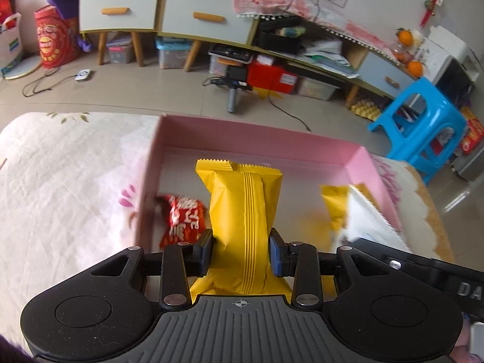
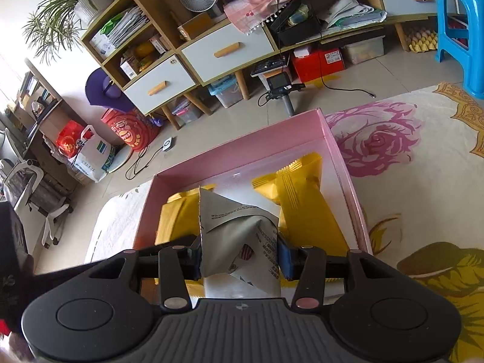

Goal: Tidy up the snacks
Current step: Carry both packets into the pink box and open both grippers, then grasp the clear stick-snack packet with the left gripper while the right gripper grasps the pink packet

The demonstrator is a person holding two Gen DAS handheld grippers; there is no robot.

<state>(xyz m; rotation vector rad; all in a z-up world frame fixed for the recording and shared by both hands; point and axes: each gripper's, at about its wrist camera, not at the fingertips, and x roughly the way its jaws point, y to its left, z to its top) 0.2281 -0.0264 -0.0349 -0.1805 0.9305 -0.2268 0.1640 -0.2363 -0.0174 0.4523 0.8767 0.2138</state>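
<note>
A pink box [image 1: 193,134] stands on the flowered cloth. My left gripper [image 1: 240,249] is shut on a yellow snack packet [image 1: 242,205], held over the box's inside with its crimped end pointing away. A red snack packet [image 1: 183,219] lies on the box floor at the left. In the right wrist view my right gripper [image 2: 239,257] is shut on a silver-white snack packet [image 2: 236,230] above the same pink box [image 2: 242,151]. A yellow packet [image 2: 305,202] lies in the box at the right. The left gripper's yellow packet [image 2: 175,214] shows at the left.
A floral cloth [image 2: 408,157] covers the surface around the box. Beyond its far edge are the tiled floor, a low cabinet with drawers [image 1: 193,15], a camera on a stand [image 1: 234,84] with cables, and a blue plastic stool [image 1: 423,121] at the right.
</note>
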